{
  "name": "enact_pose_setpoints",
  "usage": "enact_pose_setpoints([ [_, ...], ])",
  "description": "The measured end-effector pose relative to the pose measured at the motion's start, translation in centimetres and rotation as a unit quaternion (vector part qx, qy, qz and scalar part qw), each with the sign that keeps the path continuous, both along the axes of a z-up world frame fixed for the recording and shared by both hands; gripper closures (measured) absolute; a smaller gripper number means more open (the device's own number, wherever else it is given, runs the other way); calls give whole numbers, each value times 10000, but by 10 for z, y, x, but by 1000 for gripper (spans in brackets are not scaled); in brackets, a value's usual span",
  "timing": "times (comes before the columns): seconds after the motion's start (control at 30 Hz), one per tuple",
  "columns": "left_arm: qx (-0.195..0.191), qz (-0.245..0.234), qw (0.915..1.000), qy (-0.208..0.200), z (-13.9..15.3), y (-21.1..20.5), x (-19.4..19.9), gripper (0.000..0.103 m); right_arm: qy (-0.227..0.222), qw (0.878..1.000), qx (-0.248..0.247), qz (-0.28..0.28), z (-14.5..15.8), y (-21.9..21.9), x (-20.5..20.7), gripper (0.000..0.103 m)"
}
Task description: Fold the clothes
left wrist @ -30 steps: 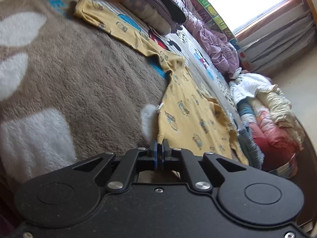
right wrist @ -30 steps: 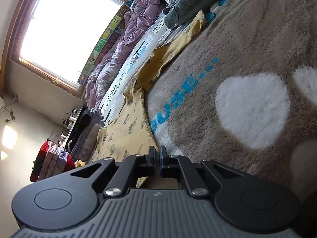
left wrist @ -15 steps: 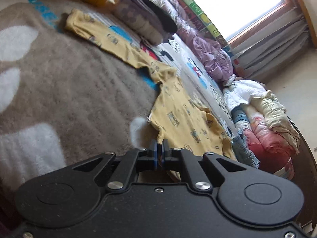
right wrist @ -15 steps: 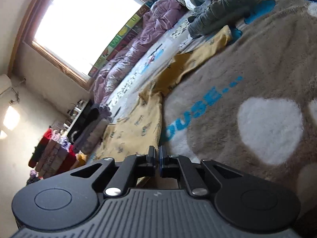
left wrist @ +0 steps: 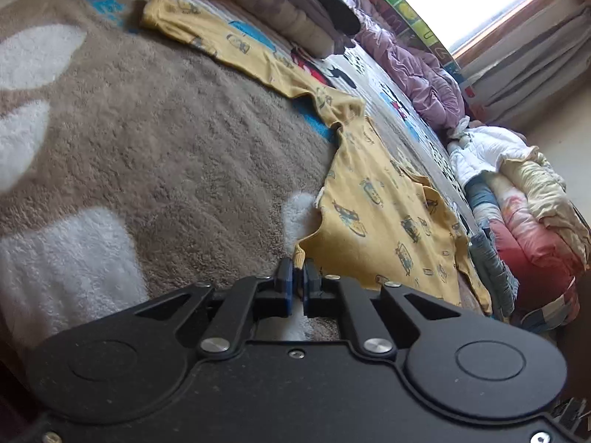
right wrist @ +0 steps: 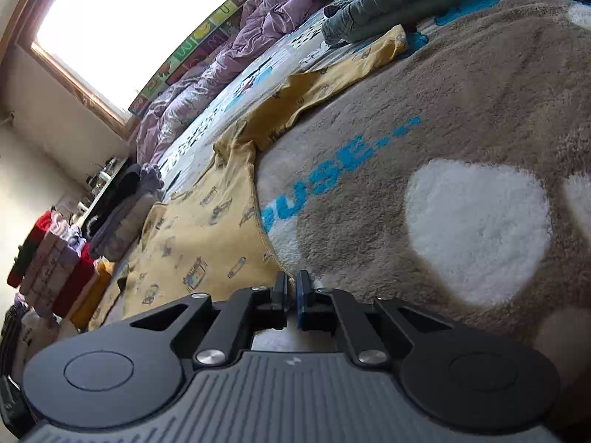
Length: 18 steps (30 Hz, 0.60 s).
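We see the left gripper and the right gripper, both angled downward, their jaws opening with only a narrow gap between the 2 fingers.

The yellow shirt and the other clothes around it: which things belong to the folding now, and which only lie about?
In the job:
- yellow shirt, spread flat
- left claw and right claw, both opening at its near edge
- brown blanket under it

Lying about:
- purple quilt
- jeans
- folded stack
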<state>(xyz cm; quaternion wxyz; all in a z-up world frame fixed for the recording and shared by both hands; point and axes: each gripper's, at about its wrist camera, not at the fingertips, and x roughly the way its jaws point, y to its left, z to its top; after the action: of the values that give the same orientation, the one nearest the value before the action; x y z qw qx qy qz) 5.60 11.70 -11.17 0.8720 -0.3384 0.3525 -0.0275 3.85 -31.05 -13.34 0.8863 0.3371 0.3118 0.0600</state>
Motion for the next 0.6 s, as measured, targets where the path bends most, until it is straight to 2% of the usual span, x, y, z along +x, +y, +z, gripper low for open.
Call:
enact_pose_setpoints([
  [0.1, 541, -187, 9980, -266, 16, -7, -4, 87, -292, 9977, -619, -6, 15, 6, -7, 82],
  [0.17, 1217, -467, 9901, -515, 29, -21, -8, 80, -546, 9933, -1015, 101, 24, 11, -12, 82],
  [0.23, 1877, -832, 9756, -779, 37, -39, -14, 79, -916, 9815, -1627, 420, 38, 25, -18, 82],
  [0.3, 2450, -1478, 9524, -1054, 40, -61, -19, 75, -1245, 9635, -2229, 810, 48, 41, -23, 82],
  [0.33, 2760, -1790, 9371, -1171, 40, -73, -23, 73, -1376, 9518, -2525, 1066, 50, 51, -25, 82],
  [0.4, 3486, -2307, 8977, -1395, 34, -98, -31, 73, -1522, 9220, -3161, 1640, 48, 77, -29, 82],
  [0.43, 3926, -2563, 8708, -1478, 28, -112, -35, 73, -1562, 9067, -3442, 1873, 47, 90, -32, 82],
  [0.5, 4767, -2970, 8119, -1595, 14, -137, -42, 73, -1619, 8719, -3955, 2391, 39, 116, -36, 84],
  [0.6, 5756, -3328, 7268, -1722, -12, -162, -48, 73, -1529, 8217, -4700, 2836, 24, 148, -37, 83],
])
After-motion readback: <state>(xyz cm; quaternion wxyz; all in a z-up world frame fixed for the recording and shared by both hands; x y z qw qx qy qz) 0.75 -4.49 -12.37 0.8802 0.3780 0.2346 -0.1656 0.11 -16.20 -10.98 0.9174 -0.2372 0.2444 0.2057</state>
